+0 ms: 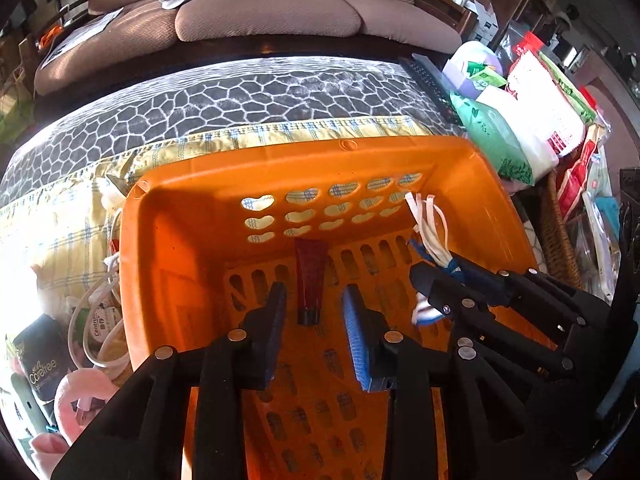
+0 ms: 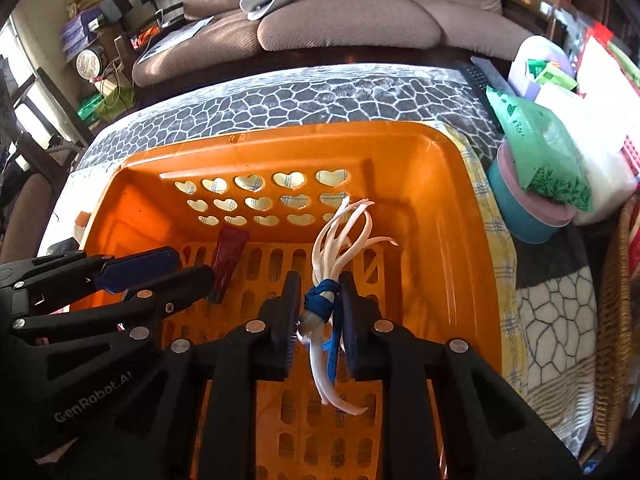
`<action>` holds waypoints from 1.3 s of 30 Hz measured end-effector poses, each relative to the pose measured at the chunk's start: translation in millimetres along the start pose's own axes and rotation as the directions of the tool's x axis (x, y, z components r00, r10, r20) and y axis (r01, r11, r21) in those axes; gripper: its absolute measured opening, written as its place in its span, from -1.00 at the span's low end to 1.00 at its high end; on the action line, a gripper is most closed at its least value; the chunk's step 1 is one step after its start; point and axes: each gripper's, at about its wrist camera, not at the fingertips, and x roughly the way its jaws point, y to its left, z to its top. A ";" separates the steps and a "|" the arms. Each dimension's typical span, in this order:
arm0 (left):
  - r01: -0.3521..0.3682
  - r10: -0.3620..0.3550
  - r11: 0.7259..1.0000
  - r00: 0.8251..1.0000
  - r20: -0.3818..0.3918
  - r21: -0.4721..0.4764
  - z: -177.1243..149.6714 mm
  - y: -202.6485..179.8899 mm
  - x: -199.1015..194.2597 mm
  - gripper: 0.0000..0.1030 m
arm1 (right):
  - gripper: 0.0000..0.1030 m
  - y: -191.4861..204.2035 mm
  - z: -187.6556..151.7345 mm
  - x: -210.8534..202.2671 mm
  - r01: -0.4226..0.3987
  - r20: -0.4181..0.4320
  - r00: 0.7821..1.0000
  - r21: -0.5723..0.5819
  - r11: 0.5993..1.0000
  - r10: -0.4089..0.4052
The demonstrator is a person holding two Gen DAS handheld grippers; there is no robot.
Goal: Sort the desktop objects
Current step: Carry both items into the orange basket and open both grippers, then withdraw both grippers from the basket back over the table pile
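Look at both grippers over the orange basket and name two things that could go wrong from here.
1. The tied bundle of white strips sits between the right gripper pads; its loose ends may snag a pad on release.
2. The left gripper, open above the dark red tube in the orange basket, is close to the right one; they might collide.

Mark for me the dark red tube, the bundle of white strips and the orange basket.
dark red tube (image 1: 310, 280), left wrist view, middle of its body.
bundle of white strips (image 2: 320, 298), right wrist view, its blue tie.
orange basket (image 2: 320, 136), right wrist view, far rim.
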 end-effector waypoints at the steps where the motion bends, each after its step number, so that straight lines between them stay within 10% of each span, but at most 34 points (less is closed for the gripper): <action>1: 0.014 -0.014 1.000 1.000 0.007 -0.008 0.8 2.0 -4.1 -0.35 | -0.57 0.4 1.0 -3.5 0.006 0.009 1.000 -0.005 1.000 -0.005; 5: 0.056 -0.053 0.997 0.997 0.053 -0.044 4.9 14.4 -25.4 -0.17 | -0.11 1.3 4.2 -18.5 0.048 0.045 0.998 -0.014 0.999 -0.047; 11: 0.061 -0.058 0.998 0.994 0.098 -0.024 7.4 23.9 -58.2 -0.10 | -0.13 -6.3 6.5 -40.5 0.049 0.069 0.996 0.023 0.999 -0.051; 16: 0.001 -0.009 0.999 0.989 0.150 0.049 -2.2 25.0 -85.5 0.51 | -0.11 -0.9 2.2 -58.4 0.030 0.083 0.996 0.021 0.999 -0.031; 21: 0.006 -0.019 0.997 0.983 0.180 0.077 -18.3 26.3 -105.3 1.00 | 0.72 9.6 -11.6 -71.1 -0.057 0.099 0.994 0.045 0.997 0.052; 25: 0.025 -0.034 0.998 0.981 0.191 0.053 -34.9 32.6 -117.8 1.00 | 1.00 23.7 -22.8 -82.7 -0.045 0.117 0.992 0.016 0.999 0.043; 39: -0.019 0.005 0.998 0.977 0.213 0.063 -97.1 63.2 -160.3 1.00 | 1.00 65.7 -64.7 -143.0 0.037 0.153 0.988 -0.043 0.998 -0.030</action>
